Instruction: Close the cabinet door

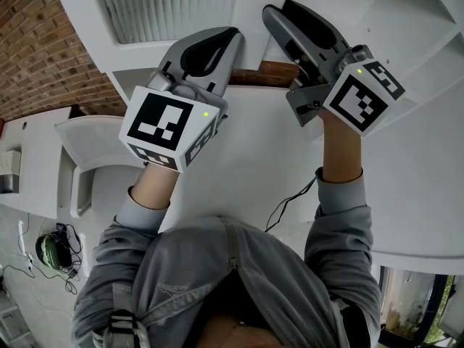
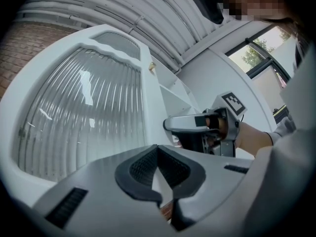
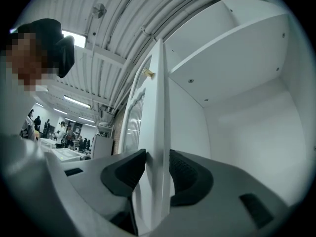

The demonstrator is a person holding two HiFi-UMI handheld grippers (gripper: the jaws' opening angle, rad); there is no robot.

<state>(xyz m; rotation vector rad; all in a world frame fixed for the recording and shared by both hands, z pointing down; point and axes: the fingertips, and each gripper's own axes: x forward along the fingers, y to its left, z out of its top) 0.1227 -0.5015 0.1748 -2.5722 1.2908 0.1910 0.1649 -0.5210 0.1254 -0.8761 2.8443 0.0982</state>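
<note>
The cabinet door (image 3: 155, 132) is seen edge-on between the jaws of the right gripper (image 3: 157, 158). These jaws are spread wide, with one pad beside each face of the door's free edge. No clamping is shown, so the door is released. The door is swung out from the cabinet (image 3: 256, 127), whose white inside is laid open beside the door's inner face.

The left gripper (image 2: 158, 149) is held low on the door's outer face, near the bottom of the frame. Its fingertips are brought together and nothing is gripped.

One door is counted, fitted with one ribbed glass pane (image 2: 84, 112) and one small brass knob (image 3: 147, 73) near its top. Two grippers are counted, and one shelf (image 3: 227, 48) inside the cabinet, above the door's edge.

A brick wall (image 1: 36, 49) is seen beyond the door's hinge side and a white ribbed ceiling (image 2: 148, 9) above it. A window (image 2: 256, 58) is seen past the door's free edge. Distant people (image 3: 34, 125) are seen far behind the door's outer face.
</note>
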